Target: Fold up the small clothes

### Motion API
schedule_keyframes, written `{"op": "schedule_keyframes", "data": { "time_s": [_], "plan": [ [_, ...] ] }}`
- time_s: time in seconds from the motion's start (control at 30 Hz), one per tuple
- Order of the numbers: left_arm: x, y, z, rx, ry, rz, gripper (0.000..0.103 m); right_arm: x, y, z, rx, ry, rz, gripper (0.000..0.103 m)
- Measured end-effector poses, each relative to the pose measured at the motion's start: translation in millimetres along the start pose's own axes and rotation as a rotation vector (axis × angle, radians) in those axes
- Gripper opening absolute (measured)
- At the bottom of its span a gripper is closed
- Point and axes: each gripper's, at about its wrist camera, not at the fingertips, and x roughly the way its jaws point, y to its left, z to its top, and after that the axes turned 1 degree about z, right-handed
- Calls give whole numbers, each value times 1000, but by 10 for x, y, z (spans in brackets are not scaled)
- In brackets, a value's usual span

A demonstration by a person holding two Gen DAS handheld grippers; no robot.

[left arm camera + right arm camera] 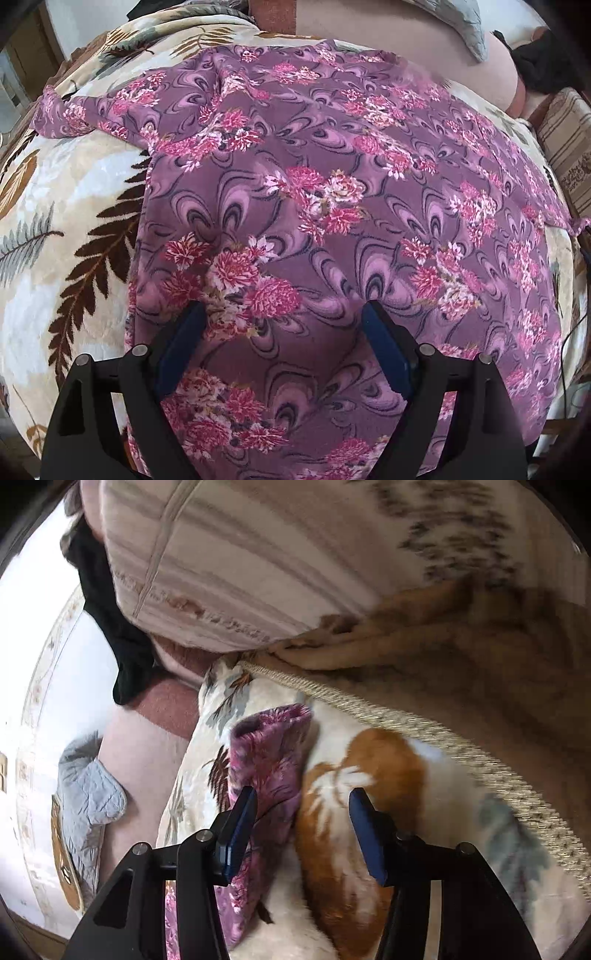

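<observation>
One purple garment [332, 192] with pink flower clusters and swirl print lies spread across the leaf-patterned blanket [74, 206]. I see my left gripper [284, 314] with jaws apart, hovering over its near part. My right gripper [303, 805] is likewise spread, empty, beside a bunched edge of the fabric [269, 760].

A home, likely a bedroom or sitting room: plush leaf-patterned blanket [55, 206] spread over a soft surface, striped cushion [258, 554] pressed against it, quilted grey pillow [88, 794] lying nearby, tan throw with corded trim [461, 657], dark clothing [110, 602] draped behind.
</observation>
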Motion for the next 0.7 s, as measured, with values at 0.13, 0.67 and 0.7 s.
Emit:
{"op": "schedule_keyframes", "data": {
  "time_s": [0.13,0.67,0.7],
  "plan": [
    [-210,-12,105,-26,-55,-39,86,-366,-61,-158,153,-183,77,62],
    [307,-299,606,1,-37,-57,86,-37,471,-342,-195,-54,7,9],
    [311,-284,610,-2,-36,-67,86,-66,614,-366,-240,-52,31,9]
  ]
}}
